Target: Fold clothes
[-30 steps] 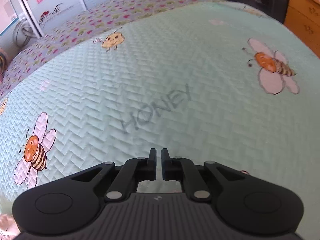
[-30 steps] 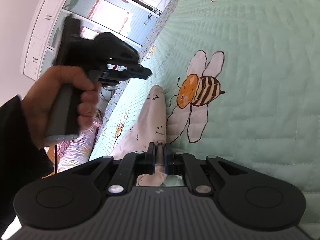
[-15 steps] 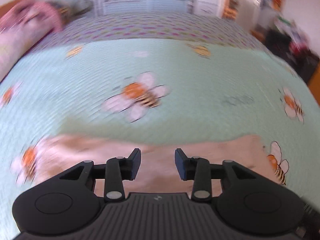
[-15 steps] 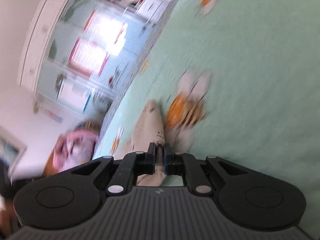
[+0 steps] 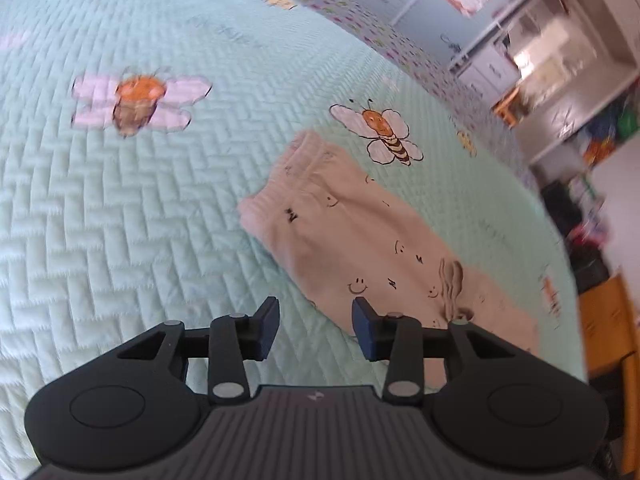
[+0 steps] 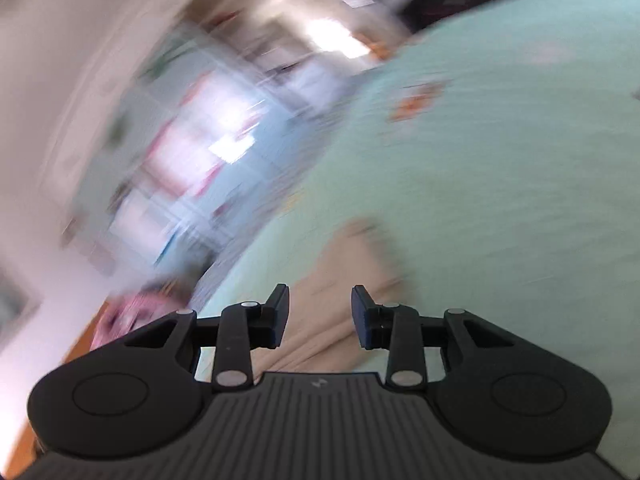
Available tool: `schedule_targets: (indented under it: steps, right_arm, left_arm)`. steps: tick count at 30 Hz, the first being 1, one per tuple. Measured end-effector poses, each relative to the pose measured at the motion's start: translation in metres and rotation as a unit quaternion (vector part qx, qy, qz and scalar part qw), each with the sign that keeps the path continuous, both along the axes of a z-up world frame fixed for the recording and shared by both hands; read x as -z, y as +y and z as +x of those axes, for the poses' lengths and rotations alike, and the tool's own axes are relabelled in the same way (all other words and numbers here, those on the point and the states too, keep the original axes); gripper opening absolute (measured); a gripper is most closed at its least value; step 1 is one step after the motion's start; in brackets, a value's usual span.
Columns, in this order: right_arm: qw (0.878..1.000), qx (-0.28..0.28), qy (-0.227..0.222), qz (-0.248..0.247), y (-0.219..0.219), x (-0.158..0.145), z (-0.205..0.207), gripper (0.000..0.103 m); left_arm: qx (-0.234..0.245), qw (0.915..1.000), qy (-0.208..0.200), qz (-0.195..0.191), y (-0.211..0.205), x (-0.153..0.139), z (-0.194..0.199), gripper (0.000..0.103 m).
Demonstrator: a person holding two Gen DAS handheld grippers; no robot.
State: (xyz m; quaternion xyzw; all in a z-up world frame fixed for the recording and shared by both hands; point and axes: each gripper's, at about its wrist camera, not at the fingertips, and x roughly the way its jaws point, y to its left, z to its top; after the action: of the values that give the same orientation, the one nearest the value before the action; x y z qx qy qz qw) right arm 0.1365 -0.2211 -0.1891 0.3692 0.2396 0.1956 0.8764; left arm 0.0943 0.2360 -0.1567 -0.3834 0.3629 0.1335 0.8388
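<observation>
A beige pair of small trousers [image 5: 360, 236] with little face prints lies flat on the mint quilted bedspread [image 5: 120, 220], its waistband toward the upper left. My left gripper [image 5: 315, 326] hovers over the garment's near edge; its jaws are opening and nothing is between them. In the blurred right wrist view the same beige garment [image 6: 352, 276] lies under my right gripper [image 6: 320, 316]. Its jaws are opening too and stand apart, with the cloth below them, not pinched.
Bee pictures [image 5: 384, 132] dot the bedspread. A floral border [image 5: 360, 12] runs along the far side. White and blue cupboards [image 5: 540, 40] stand behind the bed, and an orange wooden cabinet [image 5: 608, 320] is at the right. Pink fabric [image 6: 128, 312] lies beyond the bed's left edge.
My left gripper swung across the bed to the trousers, rolled, and went from shut to open. My right gripper let go of the beige cloth and lifted a little.
</observation>
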Motion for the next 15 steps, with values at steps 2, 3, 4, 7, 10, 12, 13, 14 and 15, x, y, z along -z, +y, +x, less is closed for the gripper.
schedule_targets:
  steps: [2,3,4,7,10,12,13,14,15]
  right_arm:
    - [0.997,-0.064,-0.023,-0.046,0.043,-0.018,0.002,0.039]
    - [0.993,-0.092,-0.032,-0.071,0.066,-0.023,0.006,0.042]
    - [0.987,-0.117,-0.037,-0.101,0.088,-0.027,0.011,0.044]
    - [0.957,-0.150,-0.066,-0.240,0.147,-0.033,0.021,0.046]
    - [0.894,-0.148,-0.102,-0.409,0.183,-0.024,0.018,0.046]
    - [0.894,-0.135,-0.086,-0.418,0.171,-0.018,0.020,0.046]
    - [0.906,-0.130,-0.067,-0.398,0.159,-0.015,0.021,0.046]
    - [0.937,-0.123,-0.027,-0.325,0.137,-0.011,0.025,0.046]
    - [0.963,-0.107,0.007,-0.249,0.115,-0.006,0.030,0.046]
  left_arm:
    - [-0.017,0.9991,-0.009,-0.036,0.007,0.009,-0.005,0.046]
    - [-0.026,0.9985,-0.009,-0.048,0.010,0.013,-0.006,0.046]
    - [-0.035,0.9977,-0.006,-0.057,0.012,0.017,-0.006,0.046]
    - [-0.040,0.9960,-0.009,-0.079,0.015,0.025,-0.011,0.046]
    - [-0.018,0.9964,-0.015,-0.082,0.013,0.026,-0.021,0.046]
    - [-0.007,0.9973,-0.021,-0.071,0.012,0.027,-0.028,0.050]
    - [-0.002,0.9971,-0.025,-0.072,0.011,0.028,-0.030,0.051]
    - [0.002,0.9966,-0.030,-0.077,0.010,0.030,-0.030,0.051]
    - [0.006,0.9961,-0.034,-0.081,0.009,0.032,-0.031,0.051]
